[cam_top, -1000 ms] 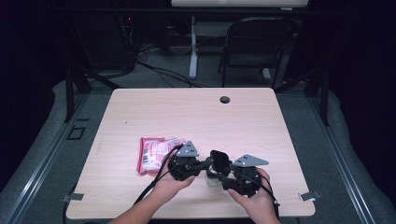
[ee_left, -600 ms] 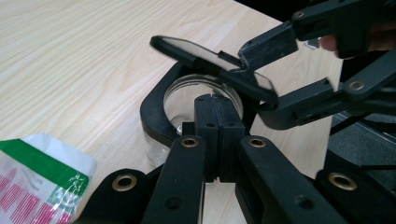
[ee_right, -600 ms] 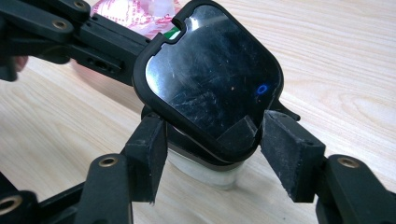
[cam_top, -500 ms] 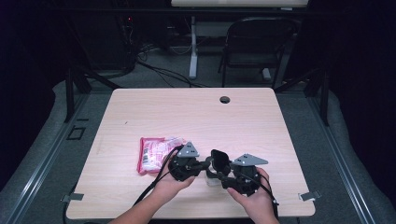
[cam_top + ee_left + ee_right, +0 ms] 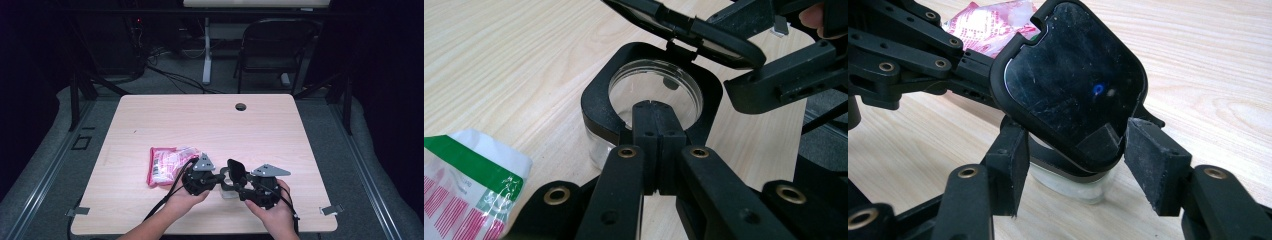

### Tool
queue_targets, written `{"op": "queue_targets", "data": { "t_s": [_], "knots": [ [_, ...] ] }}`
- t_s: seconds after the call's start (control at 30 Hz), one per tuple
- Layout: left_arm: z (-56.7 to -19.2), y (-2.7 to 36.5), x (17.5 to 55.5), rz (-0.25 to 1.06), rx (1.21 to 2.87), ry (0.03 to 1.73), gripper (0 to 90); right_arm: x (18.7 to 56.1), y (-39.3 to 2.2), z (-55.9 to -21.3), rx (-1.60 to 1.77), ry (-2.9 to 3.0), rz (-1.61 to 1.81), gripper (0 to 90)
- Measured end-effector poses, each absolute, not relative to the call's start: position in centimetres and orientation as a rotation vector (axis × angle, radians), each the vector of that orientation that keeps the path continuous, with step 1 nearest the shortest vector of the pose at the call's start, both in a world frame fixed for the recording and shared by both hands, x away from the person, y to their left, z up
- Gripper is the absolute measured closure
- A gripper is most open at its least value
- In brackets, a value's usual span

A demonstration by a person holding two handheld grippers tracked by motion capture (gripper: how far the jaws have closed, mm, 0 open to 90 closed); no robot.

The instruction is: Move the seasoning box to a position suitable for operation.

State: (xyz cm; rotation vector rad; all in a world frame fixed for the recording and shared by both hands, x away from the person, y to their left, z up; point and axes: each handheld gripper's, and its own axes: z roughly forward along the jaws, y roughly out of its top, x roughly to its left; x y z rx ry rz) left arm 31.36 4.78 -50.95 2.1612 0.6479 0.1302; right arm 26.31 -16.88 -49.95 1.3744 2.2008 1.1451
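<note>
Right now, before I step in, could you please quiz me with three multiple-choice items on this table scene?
1. In the high view, where is the packet relative to the jar?
A. To its left
B. To its right
C. Inside it

2. What colour is most of the packet?
A. Blue
B. Pink
C. Yellow

3. How does the jar's lid stand?
A. Pressed shut
B. Lying apart on the table
C. Swung up, open

Answers:
1 A: the packet lies on the table to the left of the jar and both hands.
2 B: its wrapper is pink with some white and a green stripe.
3 C: the black lid tilts up from its hinge and the jar's round mouth is uncovered.
</note>
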Motion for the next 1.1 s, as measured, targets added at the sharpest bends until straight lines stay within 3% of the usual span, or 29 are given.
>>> {"op": "queue_targets", "data": {
  "t_s": [0.63, 0.9, 1.1],
  "knots": [
    [-50.9, 4.7, 31.2, 0.147, 2.168, 0.646, 90.0, 25.5, -18.7, -49.2, 1.389, 2.127, 1.202, 51.9],
    [-50.9, 4.7, 31.2, 0.145, 2.166, 0.650, 90.0, 25.1, -20.1, -48.9, 1.404, 2.096, 1.223, 60.7],
    [-50.9, 4.7, 31.2, 0.136, 2.166, 0.645, 90.0, 24.9, -20.6, -48.8, 1.417, 2.096, 1.215, 76.8]
  ]
}}
